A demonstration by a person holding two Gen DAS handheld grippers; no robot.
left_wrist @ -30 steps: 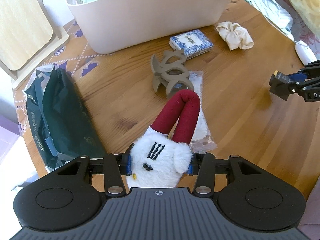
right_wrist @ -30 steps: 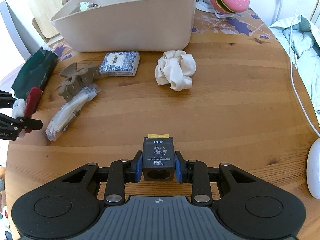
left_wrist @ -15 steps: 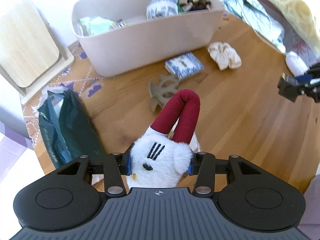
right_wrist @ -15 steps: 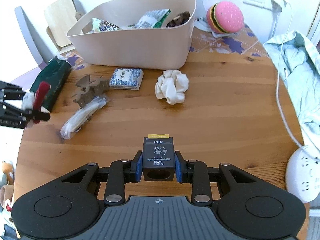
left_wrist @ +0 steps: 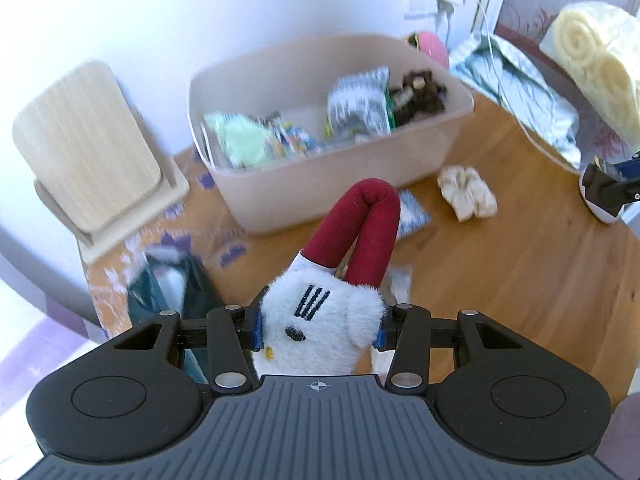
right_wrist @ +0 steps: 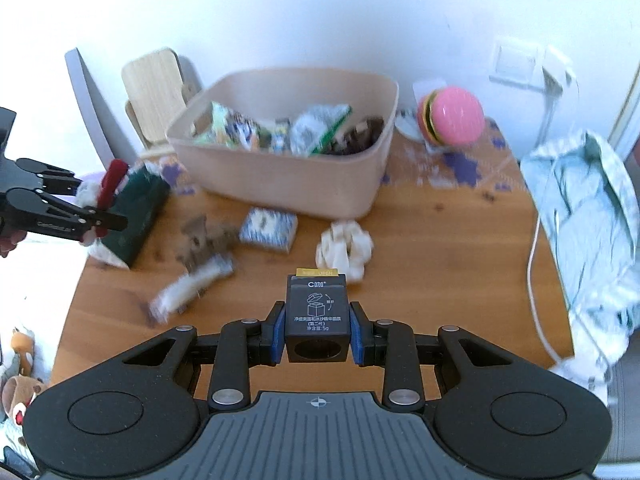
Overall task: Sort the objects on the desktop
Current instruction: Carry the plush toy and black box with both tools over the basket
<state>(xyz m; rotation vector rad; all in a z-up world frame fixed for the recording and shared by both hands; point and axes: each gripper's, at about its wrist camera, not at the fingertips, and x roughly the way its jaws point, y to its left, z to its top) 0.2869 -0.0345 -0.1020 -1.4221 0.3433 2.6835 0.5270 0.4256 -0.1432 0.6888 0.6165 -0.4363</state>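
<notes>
Both grippers are higher than a second ago, the table farther below and the beige bin's (left_wrist: 340, 184) contents now visible. Left gripper (left_wrist: 318, 330) stays clamped on the white plush toy (left_wrist: 320, 324), its long axis and red loop pointing away toward the bin. Right gripper (right_wrist: 317, 334) still grips the black box (right_wrist: 317, 320), upright, above the table's (right_wrist: 440, 280) near edge.

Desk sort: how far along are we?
Partly done. The beige bin already holds several packets. In hand: left gripper is clamped on the white plush with red loop, right gripper on the small black box. Left on the table: cream scrunchie, blue patterned box, brown clip, clear-wrapped packet, dark green pouch.
</notes>
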